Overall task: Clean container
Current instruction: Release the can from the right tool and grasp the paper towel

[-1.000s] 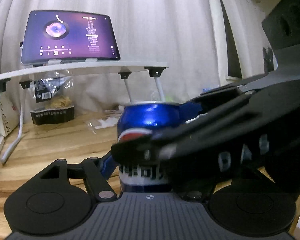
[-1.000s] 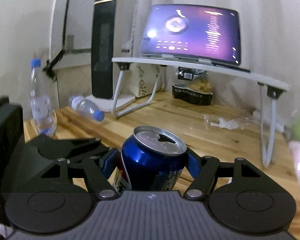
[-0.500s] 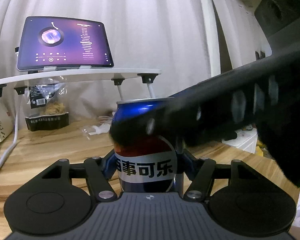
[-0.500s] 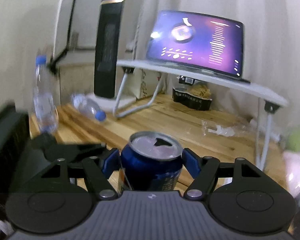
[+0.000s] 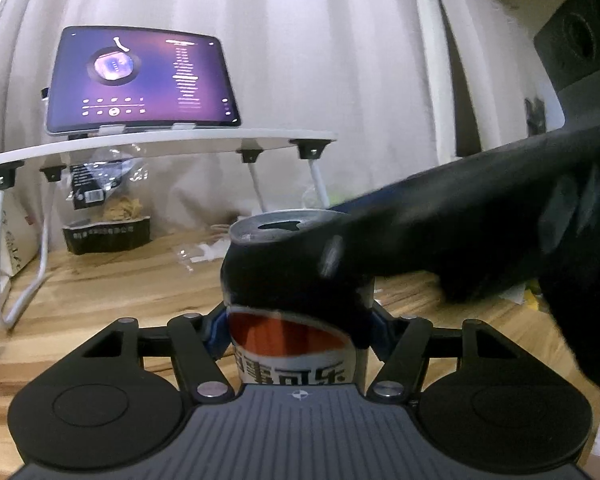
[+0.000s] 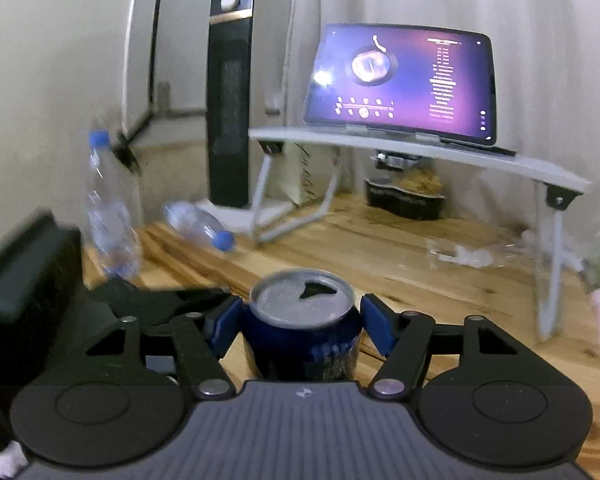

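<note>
A blue Pepsi can (image 5: 292, 356) with an open silver top stands upright between the blue pads of my left gripper (image 5: 296, 328), which is shut on its sides. The black body of the right gripper (image 5: 460, 216) crosses from the right and covers the can's upper half. In the right wrist view the same can (image 6: 304, 332) sits between the pads of my right gripper (image 6: 302, 326); small gaps show on both sides, so the jaws stand around it without clear contact. The left gripper's black body (image 6: 148, 300) shows at left behind it.
A white folding stand (image 5: 152, 144) holds a lit tablet (image 6: 400, 84) at the back of the wooden table (image 6: 380, 248). A snack bag (image 5: 108, 216) sits under it. One water bottle (image 6: 108, 216) stands at left, another (image 6: 198, 224) lies beside a black tower heater (image 6: 228, 112).
The right gripper's body has slid lower across the can in the left wrist view, and the can's open top now shows. The right wrist view has shifted slightly; the can stays between both grippers.
</note>
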A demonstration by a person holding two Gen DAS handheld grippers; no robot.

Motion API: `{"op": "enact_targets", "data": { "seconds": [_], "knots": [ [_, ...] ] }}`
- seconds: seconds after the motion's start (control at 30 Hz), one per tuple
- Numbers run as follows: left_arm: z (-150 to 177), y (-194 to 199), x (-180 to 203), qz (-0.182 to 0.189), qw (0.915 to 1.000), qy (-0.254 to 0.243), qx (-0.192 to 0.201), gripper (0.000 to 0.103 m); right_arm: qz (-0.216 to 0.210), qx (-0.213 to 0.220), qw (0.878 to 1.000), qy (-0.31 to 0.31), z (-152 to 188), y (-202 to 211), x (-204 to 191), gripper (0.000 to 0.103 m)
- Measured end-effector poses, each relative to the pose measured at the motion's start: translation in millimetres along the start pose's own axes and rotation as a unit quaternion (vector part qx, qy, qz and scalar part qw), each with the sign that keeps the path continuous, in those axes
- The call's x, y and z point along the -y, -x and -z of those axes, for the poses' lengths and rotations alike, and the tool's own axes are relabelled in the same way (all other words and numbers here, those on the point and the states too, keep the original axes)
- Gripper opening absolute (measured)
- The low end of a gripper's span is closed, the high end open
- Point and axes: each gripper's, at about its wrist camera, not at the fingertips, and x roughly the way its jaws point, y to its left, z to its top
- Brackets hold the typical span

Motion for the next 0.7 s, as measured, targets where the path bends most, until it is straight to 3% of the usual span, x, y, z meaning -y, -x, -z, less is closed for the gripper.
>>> {"op": "enact_targets", "data": {
  "seconds": [0.07,0.2,0.37,0.5,0.6,0.7],
  "knots": [
    [0,-2,-2,-0.012,0.9999,0.009,-0.007,0.067,-0.011,0.009,1.0,-0.022,-1,1,14,0.067],
    [0,-1,-1,-0.02,0.9997,0.009,-0.005,0.067,0.061,-0.041,0.997,-0.029,5,-28,63,0.068],
    [0,-4,1,-0.02,0.9997,0.002,-0.016,0.067,0.151,-0.102,0.983,-0.038,12,-63,125,0.068],
    [0,-6,0,-0.025,0.9995,0.007,-0.02,0.067,0.204,-0.145,0.968,-0.036,18,-92,161,0.058],
    [1,-2,1,-0.024,0.9997,0.002,-0.01,0.067,0.208,-0.167,0.964,-0.015,25,-110,166,0.031],
    [1,3,2,-0.031,0.9995,0.002,0.004,0.067,0.185,-0.166,0.968,-0.014,24,-109,164,0.013]
  ]
}}
